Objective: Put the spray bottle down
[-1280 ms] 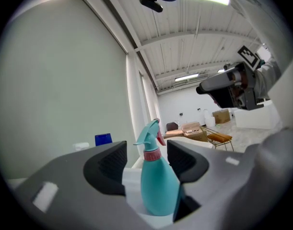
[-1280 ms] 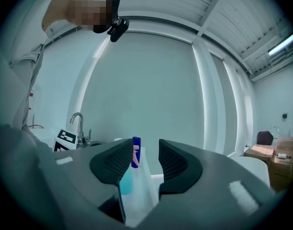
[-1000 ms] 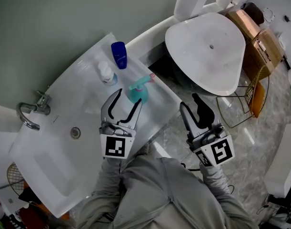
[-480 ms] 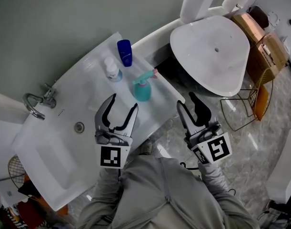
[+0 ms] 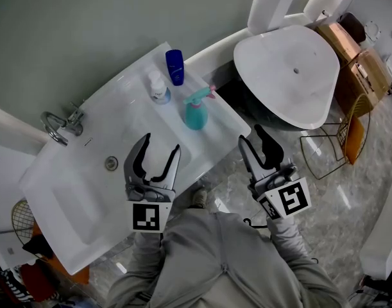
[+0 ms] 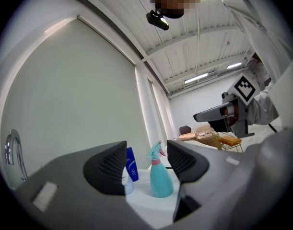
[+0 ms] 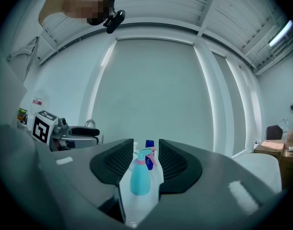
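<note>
The spray bottle point(image 5: 196, 115) stands upright on the white desk point(image 5: 128, 104), near its front edge, well clear of both tongs. In the left gripper view a small white bottle point(image 5: 158, 88) is mostly hidden behind one jaw, and in the right gripper view the blue bottle point(image 7: 149, 143) is half covered by the spray head. The tap point(image 5: 59, 126) is too small to read well. The left tongs point(image 5: 161, 143) are spread wide and empty. The right tongs point(image 5: 250, 134) are parted more narrowly, also empty, over the floor. A second ago the left jaws sat right at the bottle; they have since drawn back.
</note>
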{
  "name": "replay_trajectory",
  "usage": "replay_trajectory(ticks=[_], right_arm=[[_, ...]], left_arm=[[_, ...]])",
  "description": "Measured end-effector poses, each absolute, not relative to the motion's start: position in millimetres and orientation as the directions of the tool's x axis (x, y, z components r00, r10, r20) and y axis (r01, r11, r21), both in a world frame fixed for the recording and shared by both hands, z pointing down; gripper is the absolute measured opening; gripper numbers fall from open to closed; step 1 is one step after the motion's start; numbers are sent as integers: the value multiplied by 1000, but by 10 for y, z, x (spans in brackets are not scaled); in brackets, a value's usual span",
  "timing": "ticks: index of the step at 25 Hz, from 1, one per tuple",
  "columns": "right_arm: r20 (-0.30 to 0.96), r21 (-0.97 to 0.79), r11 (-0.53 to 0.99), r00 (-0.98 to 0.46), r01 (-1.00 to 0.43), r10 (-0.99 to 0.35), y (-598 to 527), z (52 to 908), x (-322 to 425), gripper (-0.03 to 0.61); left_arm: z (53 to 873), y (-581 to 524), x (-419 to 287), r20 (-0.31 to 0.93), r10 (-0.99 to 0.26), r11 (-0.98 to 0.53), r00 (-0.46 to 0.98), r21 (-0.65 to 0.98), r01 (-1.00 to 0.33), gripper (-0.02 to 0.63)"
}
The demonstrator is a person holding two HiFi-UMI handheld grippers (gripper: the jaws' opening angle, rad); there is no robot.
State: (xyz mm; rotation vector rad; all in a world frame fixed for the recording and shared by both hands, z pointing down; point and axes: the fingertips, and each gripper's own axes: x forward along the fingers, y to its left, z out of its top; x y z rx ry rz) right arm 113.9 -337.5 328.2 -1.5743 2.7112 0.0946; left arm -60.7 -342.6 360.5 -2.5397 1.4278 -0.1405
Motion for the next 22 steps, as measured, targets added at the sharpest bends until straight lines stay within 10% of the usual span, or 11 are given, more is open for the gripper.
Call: replay_trajectory(ticks=[22], right_arm=[[-52,52,506,-508,-861,-860,-2976,3194,1178,163]], left_arm=[[3565,-2988,-605,-13,-870,-476,493,-236,-847,282]])
